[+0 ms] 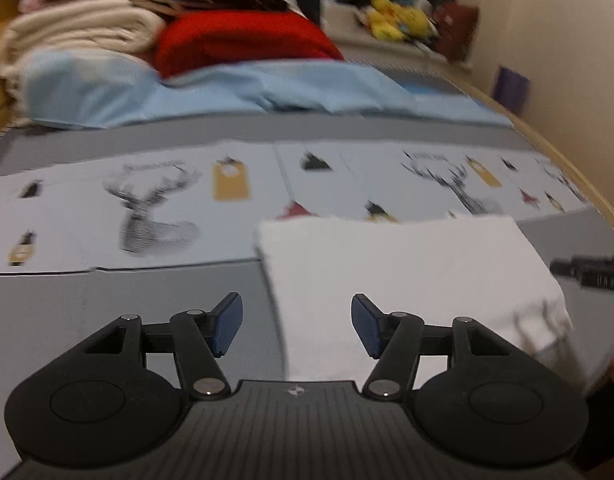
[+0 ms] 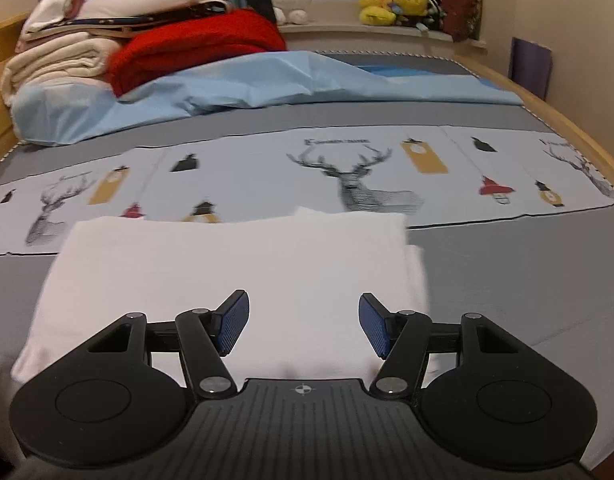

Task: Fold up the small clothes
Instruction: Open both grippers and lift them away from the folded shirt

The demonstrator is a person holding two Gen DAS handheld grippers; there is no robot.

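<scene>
From the left wrist view, the left gripper (image 1: pixel 297 326) hangs over the bed (image 1: pixel 147 320) with its blue pads apart and nothing between them, the near left edge of a folded white garment (image 1: pixel 407 288) lying just beyond. The garment rests flat on the grey bedspread, its far edge overlapping the reindeer-print band (image 1: pixel 155 200); part of the other gripper shows at the frame's right edge. The picture is blurred.

From the right wrist view, the right gripper (image 2: pixel 303 324) is likewise spread and empty above the same white garment (image 2: pixel 235 264), which lies as a broad rectangle, long axis running left to right across the bed, short sides facing the bed's edges. A lower layer peeks out along its right side. The fold appears laid down; doing it well likely means checking that edges line up and squaring that protruding layer before any further fold.
</scene>
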